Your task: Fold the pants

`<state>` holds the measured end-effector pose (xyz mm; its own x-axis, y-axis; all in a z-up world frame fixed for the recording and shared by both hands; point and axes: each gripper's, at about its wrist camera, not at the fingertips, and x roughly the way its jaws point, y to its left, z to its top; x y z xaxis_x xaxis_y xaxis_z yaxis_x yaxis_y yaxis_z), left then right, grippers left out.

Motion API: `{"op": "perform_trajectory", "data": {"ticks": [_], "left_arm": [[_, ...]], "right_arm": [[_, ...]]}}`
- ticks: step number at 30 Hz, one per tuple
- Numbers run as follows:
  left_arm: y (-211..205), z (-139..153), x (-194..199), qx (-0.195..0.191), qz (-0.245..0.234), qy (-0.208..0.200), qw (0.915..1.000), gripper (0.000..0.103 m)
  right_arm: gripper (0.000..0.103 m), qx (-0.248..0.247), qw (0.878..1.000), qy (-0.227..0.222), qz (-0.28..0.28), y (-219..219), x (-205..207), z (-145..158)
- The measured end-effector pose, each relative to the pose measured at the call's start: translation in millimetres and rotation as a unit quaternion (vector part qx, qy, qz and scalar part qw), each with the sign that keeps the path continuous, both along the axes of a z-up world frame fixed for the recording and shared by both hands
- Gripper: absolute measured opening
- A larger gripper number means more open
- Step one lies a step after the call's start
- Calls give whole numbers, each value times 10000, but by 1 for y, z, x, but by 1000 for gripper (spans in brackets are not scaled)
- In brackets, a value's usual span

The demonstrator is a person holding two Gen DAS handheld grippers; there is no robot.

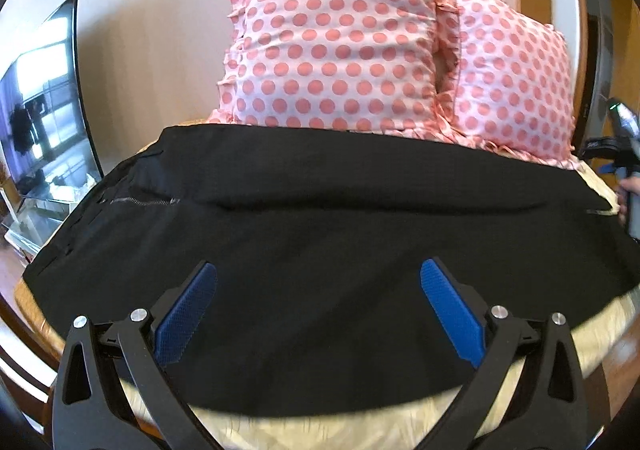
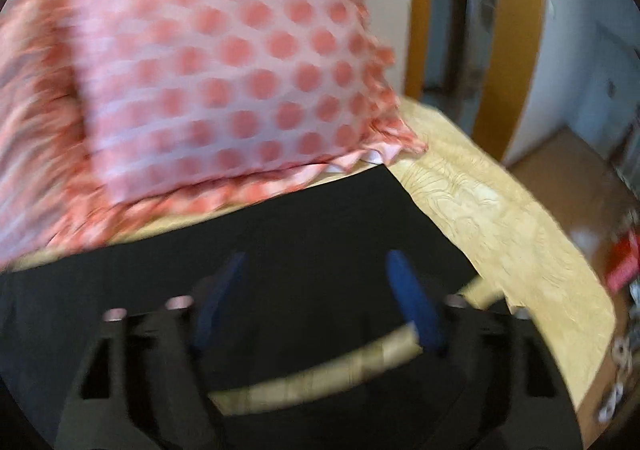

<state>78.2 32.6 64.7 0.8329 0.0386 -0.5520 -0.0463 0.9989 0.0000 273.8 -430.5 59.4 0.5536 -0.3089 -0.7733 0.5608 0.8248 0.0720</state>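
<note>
Black pants (image 1: 320, 242) lie spread flat across the bed, waistband and zipper (image 1: 140, 202) at the left, legs running to the right. My left gripper (image 1: 318, 270) is open and empty, hovering over the near half of the pants. In the blurred right wrist view the pants' leg end (image 2: 320, 218) lies on the cream bedspread (image 2: 500, 218). My right gripper (image 2: 316, 262) is open over that leg end, nothing between its blue pads. The right gripper's body also shows at the far right of the left wrist view (image 1: 620, 138).
Two pink polka-dot pillows (image 1: 340, 46) stand against the wall behind the pants, one also in the right wrist view (image 2: 208, 70). A TV (image 1: 44, 110) stands at left. A wooden door frame (image 2: 508, 30) and floor clutter (image 2: 624, 266) lie right of the bed.
</note>
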Motion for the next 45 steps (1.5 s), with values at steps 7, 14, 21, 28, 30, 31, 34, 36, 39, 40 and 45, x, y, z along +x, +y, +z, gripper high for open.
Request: {"op": "perform_trajectory", "data": {"ticks": [7, 14, 21, 28, 30, 31, 34, 36, 39, 40, 45], "left_arm": [[-2, -1, 41, 61, -23, 114, 9999, 102], [1, -12, 57, -6, -13, 272, 9996, 102], [13, -12, 45, -215, 35, 230, 9995, 102], [38, -6, 26, -534, 219, 97, 9983, 102], [44, -5, 23, -664, 274, 45, 9974, 102], [48, -4, 21, -789, 281, -38, 9965, 102], [55, 0, 17, -1059, 276, -325, 9935, 102], [56, 3, 18, -1096, 240, -393, 9929, 102], [60, 8, 25, -1035, 260, -230, 9940, 102], [64, 9, 27, -1077, 266, -181, 9937, 102], [79, 17, 45, -1094, 320, -19, 9935, 102]], "right_arm": [[46, 522, 9896, 395, -1280, -69, 79, -43], [48, -456, 9895, 694, -1181, -60, 103, -58], [1, 323, 9960, -18, -835, -76, 33, -47], [1, 1015, 9849, -1361, -337, -37, -126, -11], [1, 1241, 9815, -1423, -325, -34, -160, -18], [1, 1375, 9799, -1402, -351, -31, -176, -25], [1, 1979, 9710, -1285, -392, -31, -201, -53], [5, 2153, 9671, -1285, -437, -30, -205, -58], [28, 2527, 9556, -1405, -559, -36, -204, -63], [42, 2585, 9533, -1444, -589, -36, -204, -64], [26, 2666, 9491, -1566, -604, -40, -196, -68]]}}
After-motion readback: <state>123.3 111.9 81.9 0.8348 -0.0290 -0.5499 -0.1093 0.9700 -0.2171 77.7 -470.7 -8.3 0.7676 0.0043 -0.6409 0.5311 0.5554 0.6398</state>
